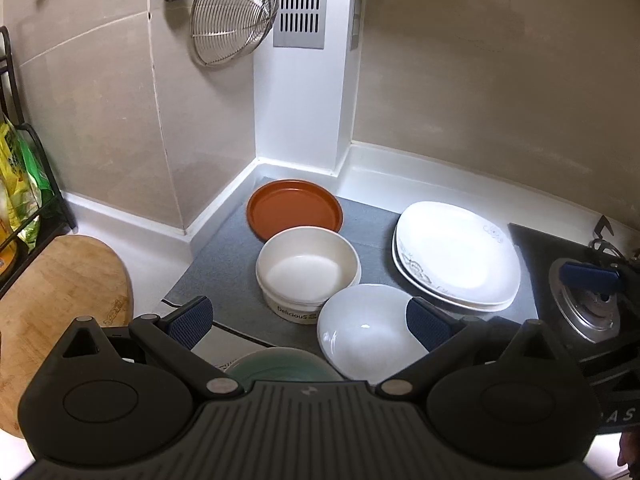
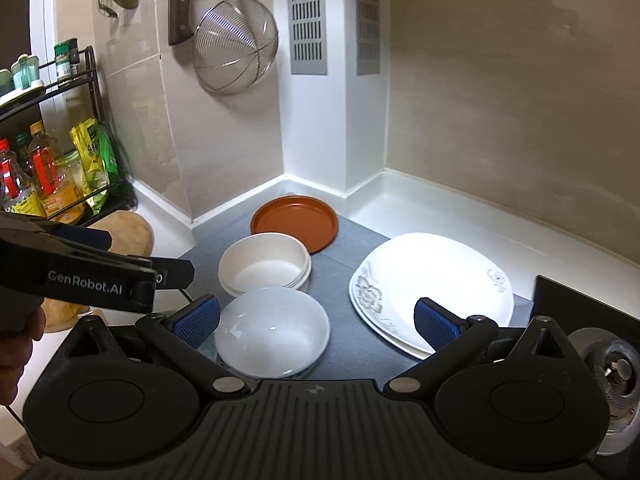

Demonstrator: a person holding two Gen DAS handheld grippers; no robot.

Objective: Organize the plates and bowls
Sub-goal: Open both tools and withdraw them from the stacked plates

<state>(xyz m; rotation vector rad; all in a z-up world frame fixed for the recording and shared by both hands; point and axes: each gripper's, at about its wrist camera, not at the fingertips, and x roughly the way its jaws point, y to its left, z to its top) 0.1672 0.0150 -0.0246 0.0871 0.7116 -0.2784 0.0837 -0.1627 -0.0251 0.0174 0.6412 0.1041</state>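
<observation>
On a grey mat [image 1: 224, 268] in the counter corner lie an orange plate [image 1: 295, 208] [image 2: 295, 222], a stack of cream bowls [image 1: 308, 272] [image 2: 264, 264], a white bowl [image 1: 368, 332] [image 2: 272, 332] and stacked white flowered plates [image 1: 456, 256] [image 2: 432, 292]. A pale green dish [image 1: 280, 364] peeks out just under my left gripper [image 1: 310, 320], which hovers open over the near bowls with nothing in it. My right gripper [image 2: 316, 320] is open too, above the white bowl and the white plates. The left gripper [image 2: 148, 254] shows side-on at the left of the right wrist view.
A round wooden cutting board [image 1: 60, 288] lies left of the mat, beside a black rack of bottles and packets [image 2: 40, 176]. A stove burner [image 2: 608, 360] sits at the right. A wire strainer [image 1: 232, 16] and a knife [image 2: 180, 4] hang on the wall.
</observation>
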